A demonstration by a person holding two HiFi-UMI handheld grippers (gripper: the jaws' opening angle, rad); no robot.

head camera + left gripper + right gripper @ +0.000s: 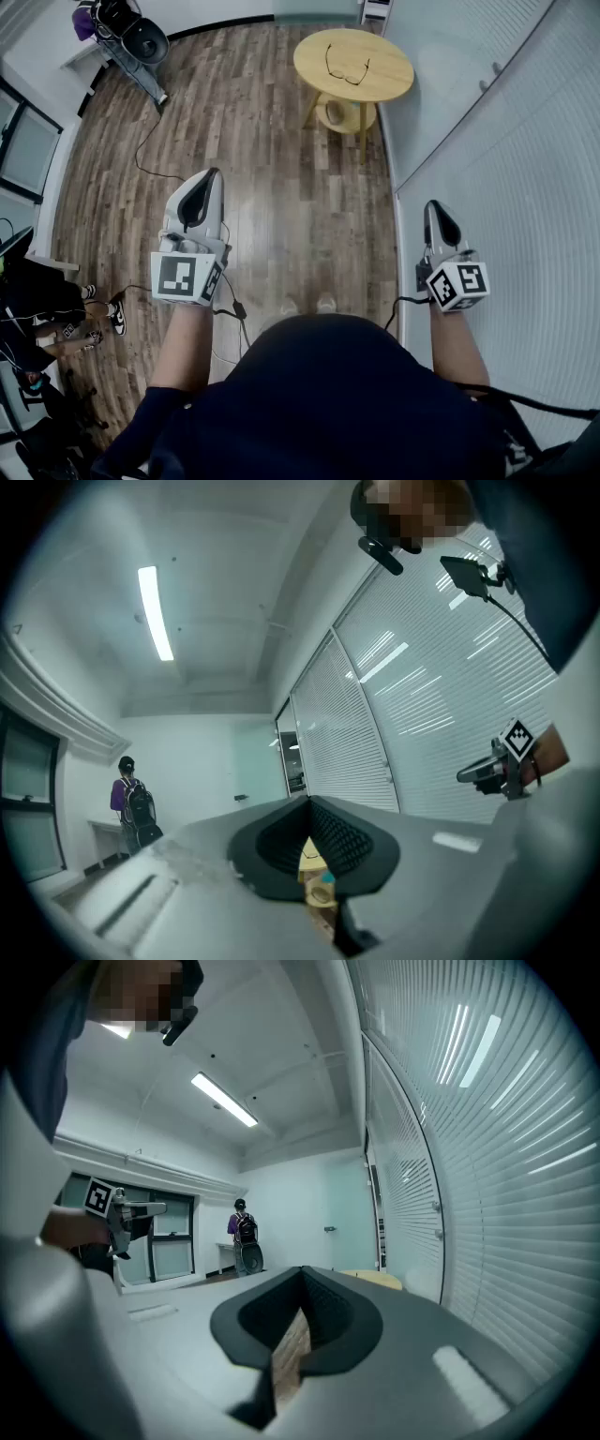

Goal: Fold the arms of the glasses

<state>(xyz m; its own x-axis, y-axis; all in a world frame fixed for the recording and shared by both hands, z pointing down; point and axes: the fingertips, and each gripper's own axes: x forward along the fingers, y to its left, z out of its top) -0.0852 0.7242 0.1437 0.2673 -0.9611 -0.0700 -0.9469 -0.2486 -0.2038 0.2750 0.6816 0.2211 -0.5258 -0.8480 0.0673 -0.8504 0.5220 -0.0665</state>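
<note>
Holding the left gripper (208,176) and the right gripper (434,206) out in front, well apart, each with jaws pressed together and gripping nothing. Far ahead, on the round yellow table (394,70), lying with arms unfolded: the glasses (348,69), well apart from both grippers. Between here and the table, wood floor (281,159), with a black cable (148,150) trailing at the left. Close along the right, a blind-covered glass wall (506,169). Beyond, at the far left, a person with a backpack (127,33); at the left edge, another person's legs and shoes (89,314).
</note>
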